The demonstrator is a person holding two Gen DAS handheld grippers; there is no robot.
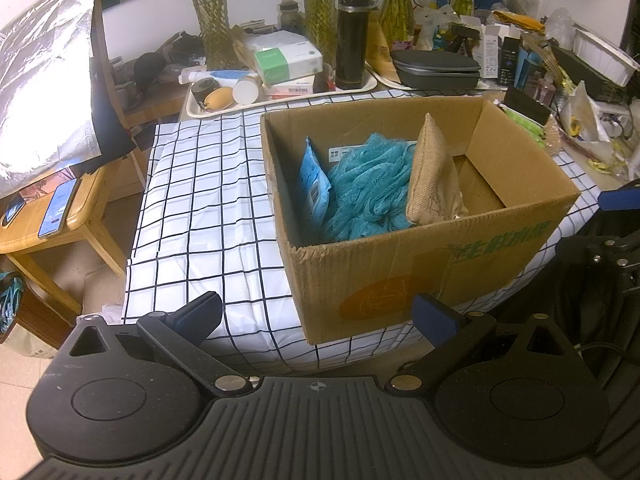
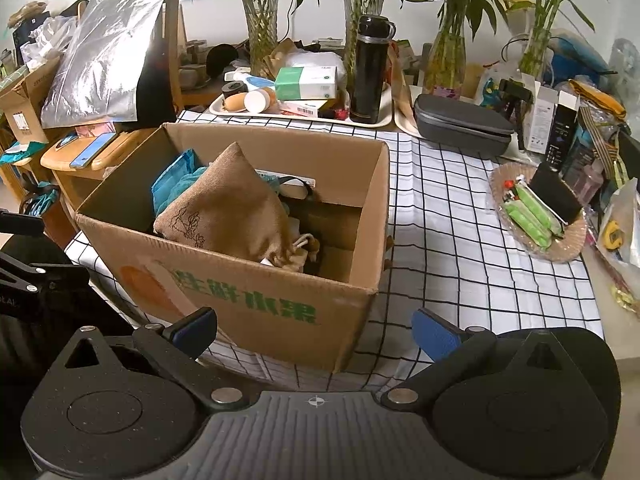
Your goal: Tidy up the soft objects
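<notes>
**Both grippers empty in front of a box already holding soft items**

In the left wrist view, the left gripper [image 1: 318, 314] sits at the bottom of the frame, fingers spread wide, holding nothing. The right gripper [image 2: 314, 326] does the same in its own view.

A cardboard box [image 1: 400, 280] fills the centre, standing on a checked tablecloth [image 1: 200, 200]. Inside, from left to centre: a blue packet [image 1: 312, 184] standing on edge, a teal mesh sponge [image 1: 368, 188], and a burlap pouch [image 1: 430, 176] leaning upright against the sponge.

Likely risks: the pouch leans near the front wall and could topple or spill from its drawstring mouth if a finger knocks it. The box sits close to the near table edge, so a push might slide it off. Beyond it, upper frame, a tall black flask [image 1: 352, 40] and glass vases [image 1: 212, 12] could tip if a reach overshoots.
</notes>
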